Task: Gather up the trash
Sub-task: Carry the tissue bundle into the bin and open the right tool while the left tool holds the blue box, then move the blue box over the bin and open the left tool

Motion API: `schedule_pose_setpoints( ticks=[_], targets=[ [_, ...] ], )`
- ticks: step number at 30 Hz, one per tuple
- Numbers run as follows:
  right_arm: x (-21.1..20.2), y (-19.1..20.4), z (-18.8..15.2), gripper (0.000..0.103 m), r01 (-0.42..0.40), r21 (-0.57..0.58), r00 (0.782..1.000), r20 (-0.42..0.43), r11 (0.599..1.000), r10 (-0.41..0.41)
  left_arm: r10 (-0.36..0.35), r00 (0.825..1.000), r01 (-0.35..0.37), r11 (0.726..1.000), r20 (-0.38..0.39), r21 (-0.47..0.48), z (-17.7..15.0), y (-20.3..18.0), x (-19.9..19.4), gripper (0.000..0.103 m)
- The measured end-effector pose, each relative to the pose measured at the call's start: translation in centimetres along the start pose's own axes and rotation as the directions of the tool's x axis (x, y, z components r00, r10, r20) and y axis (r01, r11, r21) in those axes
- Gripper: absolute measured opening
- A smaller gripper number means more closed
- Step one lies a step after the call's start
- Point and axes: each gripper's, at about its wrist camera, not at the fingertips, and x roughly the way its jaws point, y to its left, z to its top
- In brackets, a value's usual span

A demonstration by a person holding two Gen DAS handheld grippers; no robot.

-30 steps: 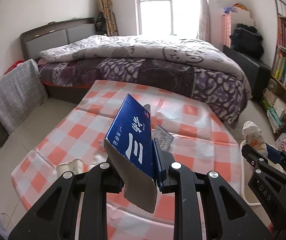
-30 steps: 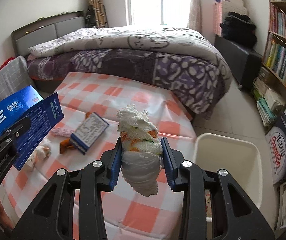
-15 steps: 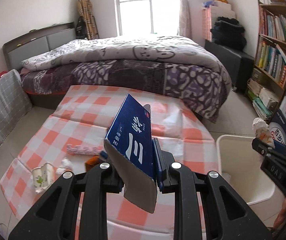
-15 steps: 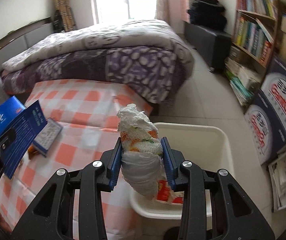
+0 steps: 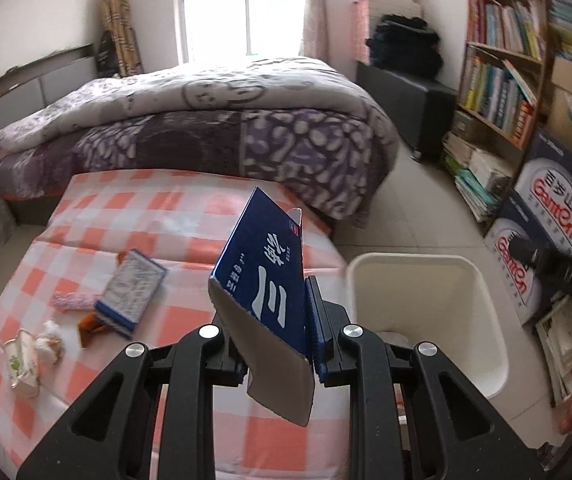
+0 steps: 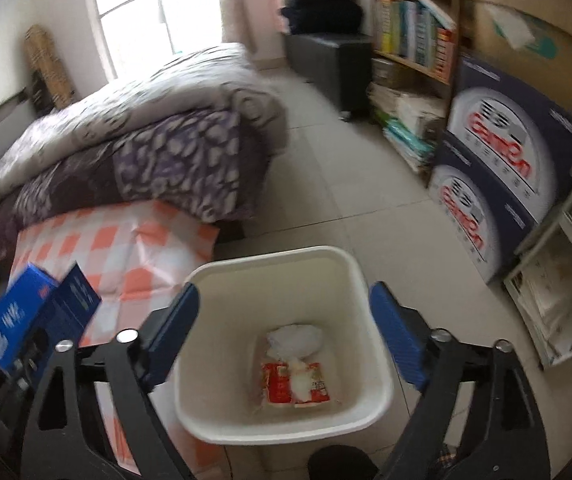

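Note:
My left gripper point(image 5: 274, 320) is shut on a flattened blue carton point(image 5: 266, 272), which stands upright above the checked table point(image 5: 126, 208), just left of the white bin point(image 5: 426, 264). The right gripper point(image 6: 286, 322) hangs over the bin point(image 6: 270, 258). Its jaws are opening wide with nothing between them. The crumpled white wad point(image 6: 296, 338) lies at the bottom of the bin on a red wrapper point(image 6: 282, 384). The blue carton point(image 6: 26, 312) shows at the left edge of the right wrist view.
On the table lie a small blue-edged box point(image 5: 132, 288), a pink wrapper point(image 5: 72, 300), a tissue point(image 5: 50, 338) and a small cup point(image 5: 22, 356). A bed point(image 5: 206, 120) stands behind it. A bookshelf point(image 5: 498, 72) and stacked cartons point(image 6: 498, 168) stand right of the bin.
Both grippers swung right toward the bin. The right jaws opened and the white wad dropped into the bin. The left gripper still holds the blue carton.

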Motion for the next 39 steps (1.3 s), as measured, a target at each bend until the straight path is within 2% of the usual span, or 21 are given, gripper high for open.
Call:
schedule_pose_setpoints(
  ticks=[11,21,22,23,24,25,28,33,37,39],
  targets=[
    [-0.8,-4.4,1.6,0.091,0.04,0.111,0.999,0.019,0.993,-0.042,-0.083,0.996,0.085,0.994,-0.029,0.072,-0.6,-6.1,2.1,0.025],
    [-0.1,-7.3,1.6,0.093,0.092,0.169,0.996,-0.016,0.981,-0.091,-0.191,0.977,0.198,0.977,-0.091,0.075,-0.8,-9.8,4.2,0.032],
    [-0.1,-7.5,1.7,0.093,0.091,0.178,0.996,-0.019,0.98,-0.089,-0.203,0.974,0.211,0.975,-0.099,0.075,-0.9,-10.0,4.3,0.037],
    [-0.1,-7.6,1.7,0.093,0.089,0.185,0.996,-0.02,0.979,-0.087,-0.205,0.973,0.214,0.974,-0.102,0.078,-1.0,-10.0,4.3,0.047],
    [-0.1,-7.6,1.8,0.093,0.086,0.191,0.996,-0.019,0.978,-0.084,-0.211,0.972,0.22,0.972,-0.101,0.085,-1.1,-10.2,4.3,0.051],
    [-0.2,-7.5,1.8,0.093,0.088,0.19,0.996,-0.017,0.978,-0.086,-0.212,0.972,0.221,0.971,-0.098,0.09,-1.1,-10.3,4.2,0.057],
    [-0.4,-7.2,1.7,0.095,0.092,0.191,0.996,-0.009,0.977,-0.092,-0.218,0.97,0.226,0.971,-0.105,0.077,-1.1,-10.1,4.1,0.063],
    [-0.5,-6.9,1.6,0.095,0.102,0.182,0.995,-0.007,0.978,-0.103,-0.197,0.975,0.204,0.977,-0.099,0.068,-1.0,-9.3,3.8,0.067],
    [-0.6,-6.4,1.6,0.096,0.107,0.175,0.994,-0.003,0.979,-0.108,-0.149,0.985,0.156,0.985,-0.09,0.078,-1.0,-8.6,3.4,0.07],
    [-0.6,-5.4,1.3,0.096,0.113,0.148,0.993,0.003,0.982,-0.114,-0.095,0.993,0.101,0.99,-0.066,0.094,-0.9,-8.0,2.8,0.074]
  ],
)
